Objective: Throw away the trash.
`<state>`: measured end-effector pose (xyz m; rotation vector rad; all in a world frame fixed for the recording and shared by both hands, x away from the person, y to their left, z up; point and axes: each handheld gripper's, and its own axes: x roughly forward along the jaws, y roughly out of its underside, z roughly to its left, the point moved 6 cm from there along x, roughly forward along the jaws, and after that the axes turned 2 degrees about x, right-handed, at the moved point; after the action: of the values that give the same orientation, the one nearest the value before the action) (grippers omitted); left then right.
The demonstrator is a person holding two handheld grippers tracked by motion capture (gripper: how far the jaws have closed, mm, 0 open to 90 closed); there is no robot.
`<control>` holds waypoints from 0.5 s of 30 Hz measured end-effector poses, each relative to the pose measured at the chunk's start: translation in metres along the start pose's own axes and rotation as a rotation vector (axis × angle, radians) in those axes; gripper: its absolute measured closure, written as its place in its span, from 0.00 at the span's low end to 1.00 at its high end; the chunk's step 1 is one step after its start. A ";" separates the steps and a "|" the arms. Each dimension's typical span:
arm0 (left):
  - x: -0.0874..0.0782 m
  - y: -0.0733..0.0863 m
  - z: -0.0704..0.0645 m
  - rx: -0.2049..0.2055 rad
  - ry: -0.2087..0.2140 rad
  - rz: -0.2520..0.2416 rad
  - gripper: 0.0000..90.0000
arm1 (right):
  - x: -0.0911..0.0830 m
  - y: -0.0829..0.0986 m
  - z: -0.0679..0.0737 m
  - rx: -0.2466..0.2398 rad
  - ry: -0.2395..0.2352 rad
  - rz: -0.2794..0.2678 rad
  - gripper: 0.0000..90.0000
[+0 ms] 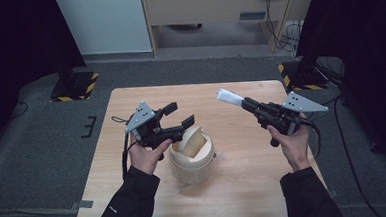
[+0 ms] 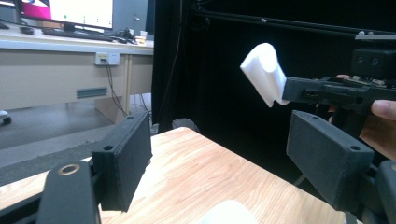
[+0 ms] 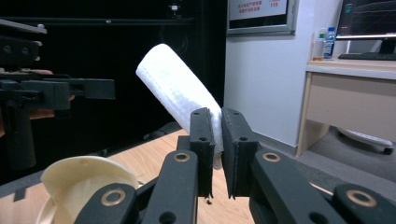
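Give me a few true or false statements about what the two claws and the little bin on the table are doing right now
1. The right claw is shut on a white roll. True.
2. The left claw is clamped on the bin's lid. False: its jaws stand wide apart with nothing between them.
3. The cream bin stands on the wooden table, beside the left hand. True.
4. The white roll lies inside the bin. False: it is held in the air above the table.
5. The bin's swing lid sits tilted. True.
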<state>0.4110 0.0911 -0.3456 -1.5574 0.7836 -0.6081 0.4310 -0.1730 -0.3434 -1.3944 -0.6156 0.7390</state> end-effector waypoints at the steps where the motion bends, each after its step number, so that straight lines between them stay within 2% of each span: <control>1: 0.002 0.000 -0.001 -0.001 0.005 0.002 0.24 | 0.000 0.000 0.000 0.001 0.000 0.001 0.93; 15: 0.022 -0.010 -0.013 0.015 0.043 0.008 0.24 | 0.001 -0.002 0.003 0.017 -0.024 -0.017 0.93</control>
<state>0.4164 0.0664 -0.3357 -1.5310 0.8152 -0.6426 0.4294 -0.1704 -0.3416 -1.3654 -0.6380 0.7471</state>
